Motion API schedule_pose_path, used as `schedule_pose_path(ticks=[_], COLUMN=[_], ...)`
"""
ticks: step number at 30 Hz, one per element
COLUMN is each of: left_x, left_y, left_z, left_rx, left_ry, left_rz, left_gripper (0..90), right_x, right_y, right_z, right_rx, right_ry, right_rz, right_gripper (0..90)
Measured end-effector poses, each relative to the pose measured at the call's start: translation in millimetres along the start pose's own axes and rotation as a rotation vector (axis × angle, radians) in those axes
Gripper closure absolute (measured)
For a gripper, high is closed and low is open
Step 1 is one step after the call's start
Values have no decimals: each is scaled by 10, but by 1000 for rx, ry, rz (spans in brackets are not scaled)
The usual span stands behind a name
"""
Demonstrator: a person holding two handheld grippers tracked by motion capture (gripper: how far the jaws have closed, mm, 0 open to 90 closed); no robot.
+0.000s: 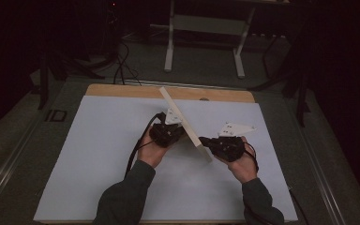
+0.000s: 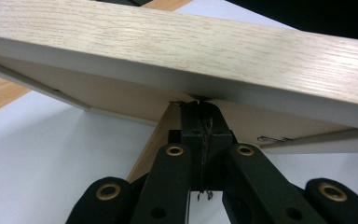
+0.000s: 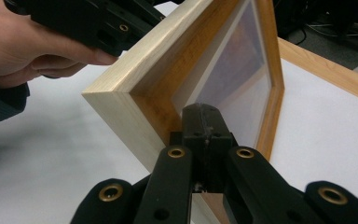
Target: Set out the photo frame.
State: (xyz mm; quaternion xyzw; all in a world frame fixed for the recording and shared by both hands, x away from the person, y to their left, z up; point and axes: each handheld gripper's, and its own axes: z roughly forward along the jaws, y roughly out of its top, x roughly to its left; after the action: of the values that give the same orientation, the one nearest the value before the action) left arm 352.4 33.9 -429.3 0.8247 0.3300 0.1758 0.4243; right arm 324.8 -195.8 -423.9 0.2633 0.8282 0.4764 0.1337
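Pale wood, glass-fronted, the picture frame (image 1: pixel 185 124) stands on edge near the middle of the white table mat (image 1: pixel 98 154), slanting from the far side toward the person, with the left gripper (image 1: pixel 168 132) behind its back panel and the right gripper (image 1: pixel 209 141) at its near corner. Both sets of jaws are pressed together, the left tips against the back (image 2: pixel 121 95), the right just inside the front rim by the glass (image 3: pixel 235 84). To steady it well, I'd keep both pushes gentle and opposed, and stay off the pane.
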Motion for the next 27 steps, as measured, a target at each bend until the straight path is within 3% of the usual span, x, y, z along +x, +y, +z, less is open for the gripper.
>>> schedule_pose_path(ticks=[8, 27], left_x=[41, 69], left_y=[2, 15], left_z=[0, 13], left_rx=[2, 4], left_ry=[-28, -29], left_rz=[5, 23], left_gripper=[900, 900], right_x=[43, 163], right_y=[27, 84], right_z=[14, 92], right_rx=[6, 8], right_ry=[4, 32], right_rz=[-18, -49], right_gripper=[900, 900])
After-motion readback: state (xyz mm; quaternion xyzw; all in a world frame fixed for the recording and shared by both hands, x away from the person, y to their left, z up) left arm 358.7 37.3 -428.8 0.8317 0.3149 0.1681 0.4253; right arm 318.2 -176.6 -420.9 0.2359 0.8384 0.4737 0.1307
